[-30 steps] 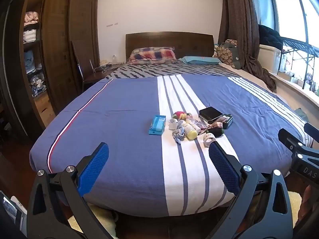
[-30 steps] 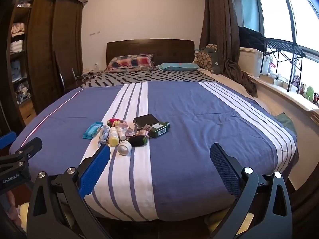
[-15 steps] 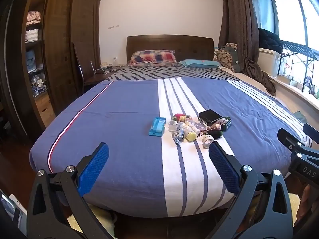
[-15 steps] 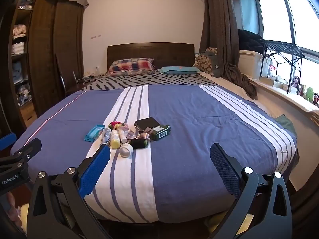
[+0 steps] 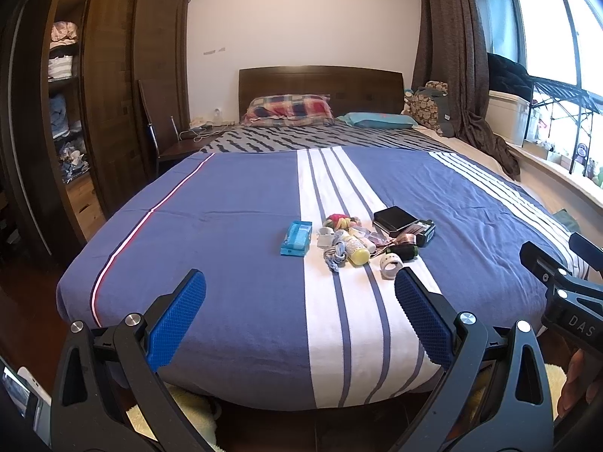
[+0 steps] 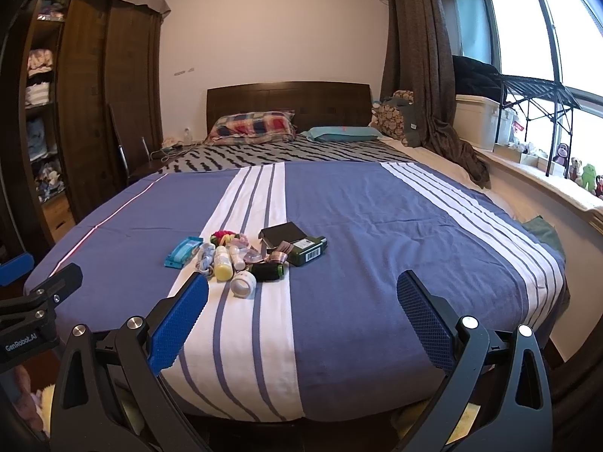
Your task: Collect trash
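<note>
A cluster of small items lies near the foot of the bed on the white stripe: a teal packet (image 5: pixel 296 238) (image 6: pixel 182 251), a yellow-bottomed bottle (image 5: pixel 356 250) (image 6: pixel 222 263), a white tape roll (image 5: pixel 391 264) (image 6: pixel 243 284), a dark spool (image 6: pixel 268 272), a black box (image 5: pixel 394 217) (image 6: pixel 282 233) and a green carton (image 6: pixel 307 250). My left gripper (image 5: pixel 300 305) is open and empty, short of the cluster. My right gripper (image 6: pixel 302 312) is open and empty, to the right of it.
The bed (image 5: pixel 233 226) has a blue and white striped cover, pillows (image 5: pixel 288 109) at the headboard. A wooden wardrobe (image 5: pixel 109 86) and chair stand left. A curtain, bins and a window ledge (image 6: pixel 527 165) are right. Wooden floor lies below the bed's foot.
Both grippers have risen or tilted up a little; the bed and the cluster sit lower in both views. Both stay open and empty.
</note>
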Available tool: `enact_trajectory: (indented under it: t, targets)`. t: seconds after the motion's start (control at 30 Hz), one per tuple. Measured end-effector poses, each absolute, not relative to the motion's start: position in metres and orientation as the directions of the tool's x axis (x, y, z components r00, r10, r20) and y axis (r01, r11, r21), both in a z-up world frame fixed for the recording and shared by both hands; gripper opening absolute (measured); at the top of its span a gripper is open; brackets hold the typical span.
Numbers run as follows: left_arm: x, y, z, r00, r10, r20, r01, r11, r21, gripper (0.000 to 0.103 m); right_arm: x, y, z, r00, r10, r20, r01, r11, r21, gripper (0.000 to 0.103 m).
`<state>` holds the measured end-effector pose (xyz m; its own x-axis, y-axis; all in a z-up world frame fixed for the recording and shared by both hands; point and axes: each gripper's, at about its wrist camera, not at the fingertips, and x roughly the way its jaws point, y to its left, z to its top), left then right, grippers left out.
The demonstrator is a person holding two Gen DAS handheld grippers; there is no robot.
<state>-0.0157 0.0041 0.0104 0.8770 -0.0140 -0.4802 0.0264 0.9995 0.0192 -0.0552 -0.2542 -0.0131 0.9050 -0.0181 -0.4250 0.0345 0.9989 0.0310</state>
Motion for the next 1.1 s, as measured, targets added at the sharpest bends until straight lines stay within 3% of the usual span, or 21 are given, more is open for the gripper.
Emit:
enact_trajectory:
  t: [1.1]
  targets:
    - [-0.0175, 0.0031, 0.0077, 0.878, -0.01, -0.478, 0.023, 1.0, 0.02, 0.095, -0.0576, -0.2568, -0.0135, 0.91, -0.001, -0.414, 0.024, 0.998, 0.051, 0.1]
